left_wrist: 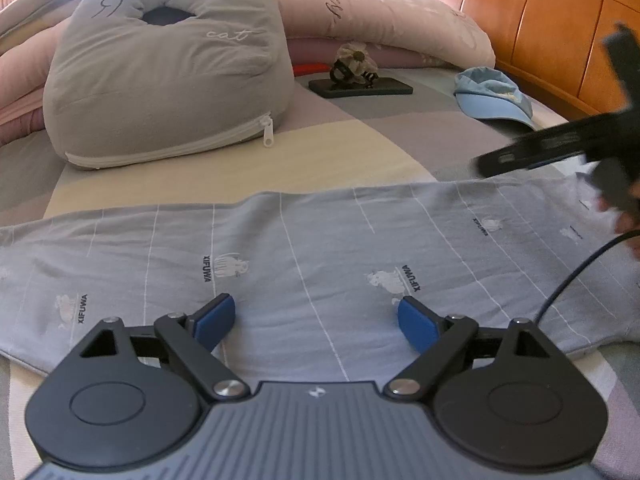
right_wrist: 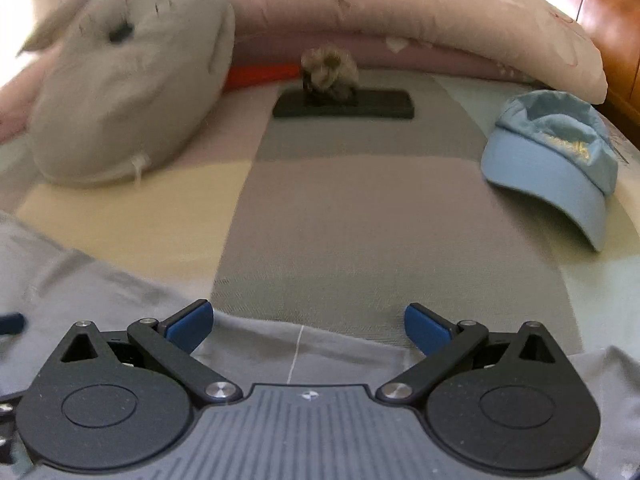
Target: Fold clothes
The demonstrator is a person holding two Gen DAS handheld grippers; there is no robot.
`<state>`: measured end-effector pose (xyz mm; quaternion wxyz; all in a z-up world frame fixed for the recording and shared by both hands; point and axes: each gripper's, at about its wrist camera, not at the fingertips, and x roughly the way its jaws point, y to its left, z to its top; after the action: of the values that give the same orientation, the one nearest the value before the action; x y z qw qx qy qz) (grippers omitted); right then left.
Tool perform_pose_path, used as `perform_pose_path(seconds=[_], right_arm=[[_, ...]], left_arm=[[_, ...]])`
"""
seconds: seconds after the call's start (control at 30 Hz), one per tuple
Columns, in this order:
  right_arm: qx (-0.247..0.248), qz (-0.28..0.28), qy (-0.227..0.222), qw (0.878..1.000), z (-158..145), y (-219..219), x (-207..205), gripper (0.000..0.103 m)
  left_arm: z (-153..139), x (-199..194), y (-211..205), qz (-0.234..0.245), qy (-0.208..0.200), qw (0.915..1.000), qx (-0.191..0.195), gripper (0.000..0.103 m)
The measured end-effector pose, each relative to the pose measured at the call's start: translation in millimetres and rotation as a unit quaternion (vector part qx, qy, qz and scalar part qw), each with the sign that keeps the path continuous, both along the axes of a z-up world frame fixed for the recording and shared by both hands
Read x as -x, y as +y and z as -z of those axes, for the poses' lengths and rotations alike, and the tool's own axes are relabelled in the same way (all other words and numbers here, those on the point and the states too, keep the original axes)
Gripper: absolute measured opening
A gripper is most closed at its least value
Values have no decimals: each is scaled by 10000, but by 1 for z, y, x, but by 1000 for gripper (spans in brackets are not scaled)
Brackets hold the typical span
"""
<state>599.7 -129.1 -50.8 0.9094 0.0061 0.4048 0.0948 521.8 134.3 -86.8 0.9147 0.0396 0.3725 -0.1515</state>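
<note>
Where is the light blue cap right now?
The light blue cap lies on the bed at the right of both wrist views, just below the pink pillow, right of the black phone and beyond the spread garment.

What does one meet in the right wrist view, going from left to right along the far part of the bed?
Grey cat pillow → dark phone with a small flower-like thing on it → light blue cap. The long pink pillow lies behind all of them, so it has no single place in this order.
</note>
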Motion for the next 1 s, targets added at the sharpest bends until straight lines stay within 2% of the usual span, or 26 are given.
perform_pose_path(seconds=[0.13,0.23,0.3,0.4,0.5,0.57,0.63,0.77,0.87,1.0], right_arm=[[79,361,-66,9993,-11,-41,35,103],[397,694,209,9966,3,-73,46,103],[509,734,319,9955,15,-83,41,103],[439,612,32,9972,24,-88,25,103],[339,631,-31,9974,24,-93,4,103],[289,636,74,9975,17,-96,-2,103],[239,559,52,9981,5,-97,7,103],[-37,-120,234,9996,-11,-82,45,103],[-172,-397,588,9973,0,-64,61,103],[190,-336,370,9986,24,-45,50,103]], left_arm=[[1,0,-1,-25,3,10000,6,91],[0,-1,-3,-15,29,10000,-21,93],[0,-3,-5,-24,59,10000,-42,93],[-1,-4,-5,-29,99,9999,-57,93],[-4,-4,-5,-39,90,9999,-38,93],[-12,1,-2,-29,-78,9999,64,92],[-23,7,2,1,-298,9994,160,93],[-34,10,9,-139,-424,9990,-12,94],[-35,8,11,-255,-409,9988,-109,94],[-34,9,12,-356,-341,9988,-77,94]])
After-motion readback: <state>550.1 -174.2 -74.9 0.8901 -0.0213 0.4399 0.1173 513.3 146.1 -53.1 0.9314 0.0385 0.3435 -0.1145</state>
